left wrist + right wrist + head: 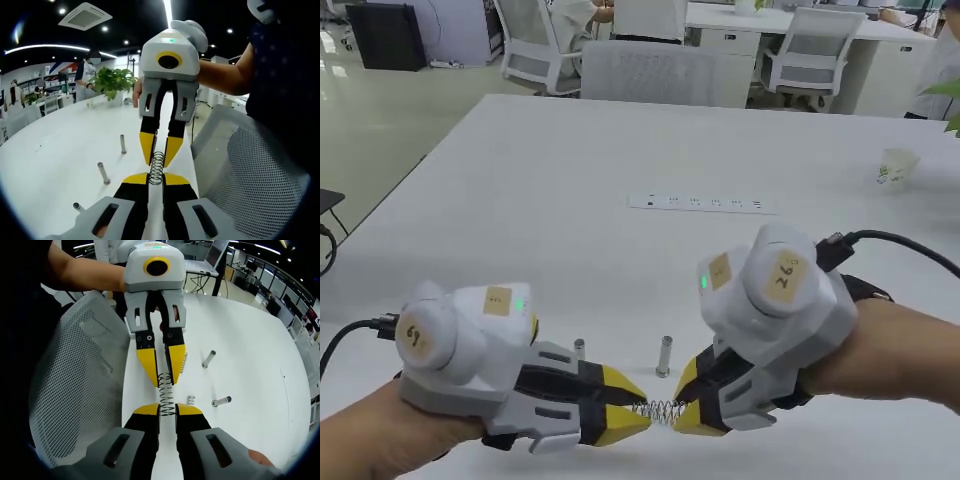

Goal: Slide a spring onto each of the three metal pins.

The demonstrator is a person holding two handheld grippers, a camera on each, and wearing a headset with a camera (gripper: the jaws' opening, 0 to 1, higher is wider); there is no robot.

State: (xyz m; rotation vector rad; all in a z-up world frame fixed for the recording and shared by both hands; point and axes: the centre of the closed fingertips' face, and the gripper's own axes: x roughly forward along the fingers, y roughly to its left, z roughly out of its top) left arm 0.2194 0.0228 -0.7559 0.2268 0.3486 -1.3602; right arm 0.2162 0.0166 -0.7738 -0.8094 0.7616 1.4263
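Note:
A small steel spring (660, 410) is stretched level between the two grippers just above the white table (620, 170). My left gripper (638, 406) is shut on its left end and my right gripper (678, 406) is shut on its right end. In the left gripper view the spring (156, 167) runs from my own jaws up to the right gripper's yellow tips. Three metal pins (122, 144) (103, 173) (79, 207) stand on the table to the left of it, all bare. In the right gripper view, two more springs (183, 361) (190, 400) lie on the table near two pins (208, 359) (221, 401).
A power strip (695, 203) is set into the middle of the table and a paper cup (897, 166) stands at the far right. A grey mesh chair (250, 175) is at the near table edge. More chairs and desks stand beyond the far edge.

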